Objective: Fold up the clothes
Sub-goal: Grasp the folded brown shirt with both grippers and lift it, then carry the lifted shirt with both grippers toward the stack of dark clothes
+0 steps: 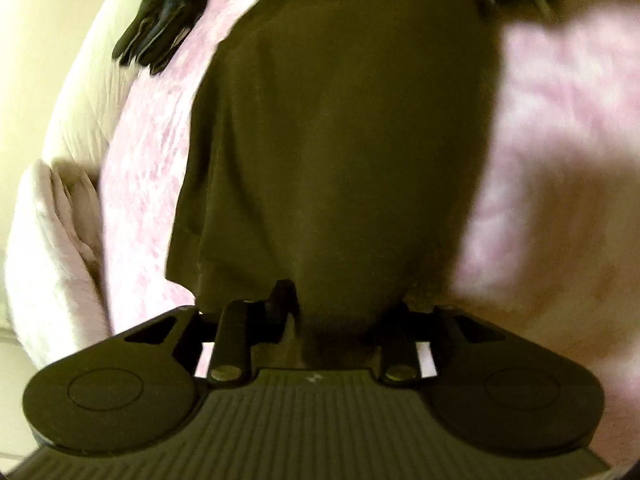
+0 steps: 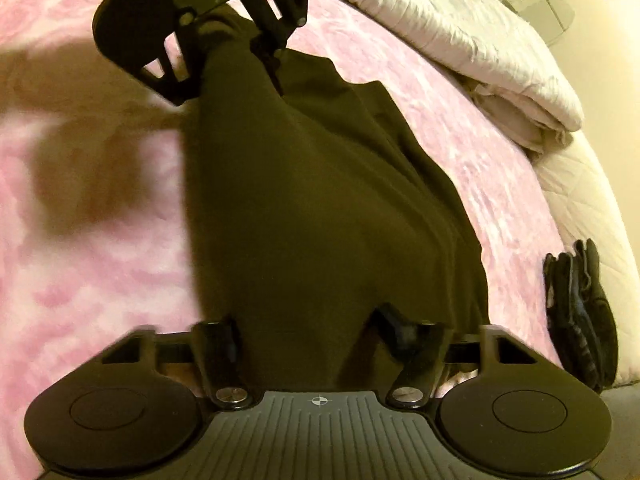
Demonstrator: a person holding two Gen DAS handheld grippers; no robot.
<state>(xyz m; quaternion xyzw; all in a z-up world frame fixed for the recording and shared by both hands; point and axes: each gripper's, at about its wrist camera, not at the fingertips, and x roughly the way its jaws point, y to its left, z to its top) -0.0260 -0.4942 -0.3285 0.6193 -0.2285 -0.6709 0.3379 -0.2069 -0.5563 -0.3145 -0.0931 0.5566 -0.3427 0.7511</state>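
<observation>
Dark garment (image 2: pixel 320 200) strung over pink bedspread (image 2: pixel 100 260), both ends gathered. Left hand-held gripper (image 2: pixel 236 46) & right hand-held gripper (image 2: pixel 308 332) each pinching an end. Keep taut, lower evenly, match edges.

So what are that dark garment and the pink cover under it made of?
The dark garment looks like a soft matte knit or jersey: it drapes in loose folds with no shine. The pink cover seems a plush fleece, going by its mottled, fuzzy surface, though blur leaves that uncertain.
</observation>
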